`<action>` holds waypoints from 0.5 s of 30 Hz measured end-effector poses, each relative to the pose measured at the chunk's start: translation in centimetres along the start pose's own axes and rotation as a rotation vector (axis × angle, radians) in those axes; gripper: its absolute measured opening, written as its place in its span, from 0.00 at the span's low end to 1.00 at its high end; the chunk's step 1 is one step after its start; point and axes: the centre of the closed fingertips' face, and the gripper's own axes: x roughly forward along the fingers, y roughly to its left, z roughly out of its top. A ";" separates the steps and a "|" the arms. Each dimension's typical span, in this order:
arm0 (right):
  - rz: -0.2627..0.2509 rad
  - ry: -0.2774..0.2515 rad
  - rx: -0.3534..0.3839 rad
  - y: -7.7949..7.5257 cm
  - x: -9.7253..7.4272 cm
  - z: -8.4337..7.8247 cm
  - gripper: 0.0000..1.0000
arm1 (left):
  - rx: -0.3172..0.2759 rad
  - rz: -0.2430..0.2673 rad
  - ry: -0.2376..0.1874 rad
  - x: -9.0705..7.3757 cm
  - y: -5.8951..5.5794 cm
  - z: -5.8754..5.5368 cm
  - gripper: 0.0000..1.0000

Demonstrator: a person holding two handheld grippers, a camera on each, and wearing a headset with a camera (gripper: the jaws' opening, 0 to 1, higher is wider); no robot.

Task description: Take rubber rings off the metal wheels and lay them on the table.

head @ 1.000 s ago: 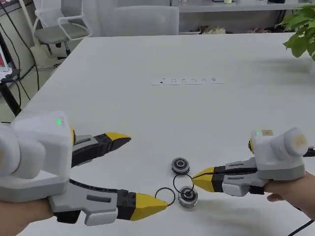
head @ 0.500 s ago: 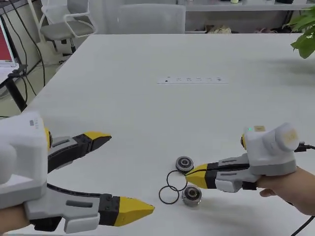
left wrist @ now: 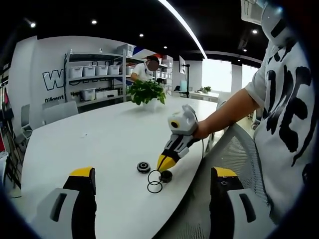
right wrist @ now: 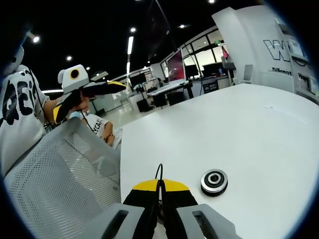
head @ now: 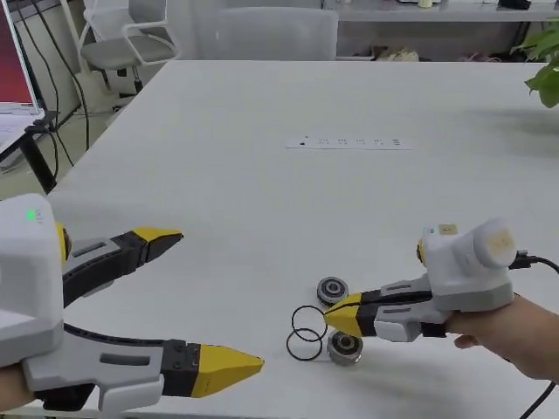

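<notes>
Two rubber rings are off the wheels at the near edge of the table, thin black loops that touch or slightly overlap. The far ring sits at about 10 o'clock from the near wheel, and the near ring at 9 o'clock from it. There are two metal wheels. The far wheel lies flat at roughly 12 o'clock from the near one, a little apart.

The right gripper reaches in from 3 o'clock, between the two wheels. Its yellow-tipped jaws are pressed together on the edge of the far ring. In the right gripper view that ring shows as a thin black line rising from between the tips. The far wheel lies just off at 2 o'clock there.

The left gripper hangs at about 9 o'clock from the group, well apart from it. Its jaws are spread wide, with nothing between them and touching nothing.

Further out, at 12 o'clock across the table, lies one white power strip. A leafy plant stands toward 1 o'clock.

In the left gripper view the back wall carries a large letter W, and the smaller words by it are too blurred to read.
</notes>
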 end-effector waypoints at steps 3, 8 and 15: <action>0.009 0.016 -0.003 0.2 0.4 -0.2 0.00 | -0.005 0.004 0.004 -0.1 0.1 -0.1 0.95; 0.017 0.044 -0.018 0.6 1.1 -0.6 0.00 | -0.010 0.013 0.001 -0.2 0.3 -0.2 0.95; 0.012 0.067 -0.020 0.6 1.7 -0.9 0.00 | -0.015 0.012 0.000 -0.4 0.1 -0.2 0.94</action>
